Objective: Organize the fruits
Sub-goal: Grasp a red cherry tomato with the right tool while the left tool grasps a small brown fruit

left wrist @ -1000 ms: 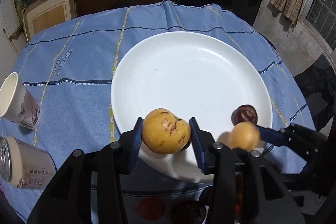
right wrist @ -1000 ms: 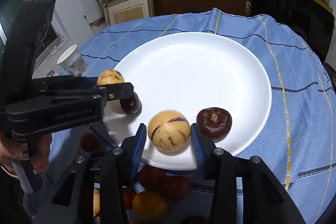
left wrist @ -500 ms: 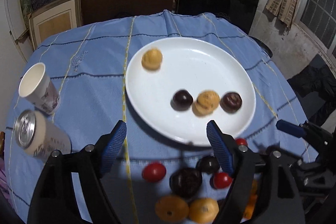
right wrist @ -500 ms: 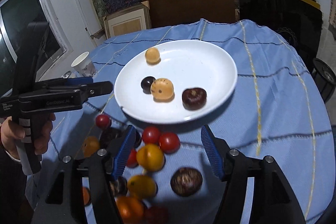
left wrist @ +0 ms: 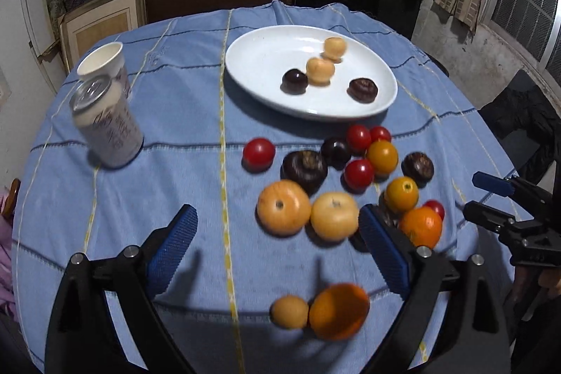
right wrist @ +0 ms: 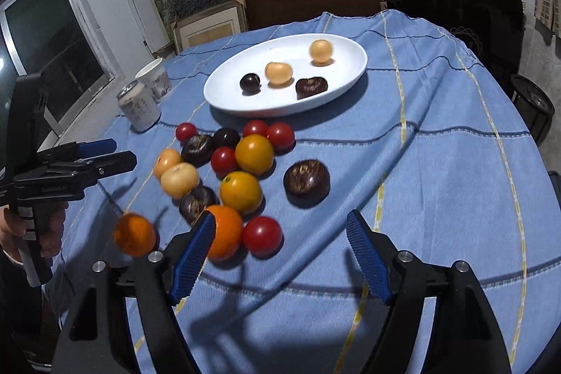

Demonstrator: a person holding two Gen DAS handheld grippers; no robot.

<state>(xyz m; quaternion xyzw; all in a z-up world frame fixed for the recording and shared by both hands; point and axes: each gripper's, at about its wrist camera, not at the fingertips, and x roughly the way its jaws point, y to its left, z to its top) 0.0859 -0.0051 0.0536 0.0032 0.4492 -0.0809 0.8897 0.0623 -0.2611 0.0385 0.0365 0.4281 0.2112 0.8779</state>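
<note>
A white plate (left wrist: 266, 58) (right wrist: 224, 93) at the far side of the table holds two yellow fruits (left wrist: 319, 70) and two dark ones (left wrist: 363, 89). Nearer me a loose pile of red, orange, yellow and dark fruits (left wrist: 336, 170) (right wrist: 242, 163) lies on the blue cloth. My left gripper (left wrist: 277, 247) is open and empty, above the cloth just in front of two pale orange fruits (left wrist: 284, 207). My right gripper (right wrist: 280, 255) is open and empty, beside an orange fruit (right wrist: 224, 232) and a red tomato (right wrist: 262, 235).
A drink can (left wrist: 107, 125) and a paper cup (left wrist: 105, 65) stand at the left of the table. The blue checked cloth (right wrist: 438, 163) covers the round table. Shelves, boxes and a dark panel stand behind it.
Both grippers let go of their yellow fruits on the plate, opened wide and pulled back toward me over the loose pile. The released fruits rolled on the plate.
</note>
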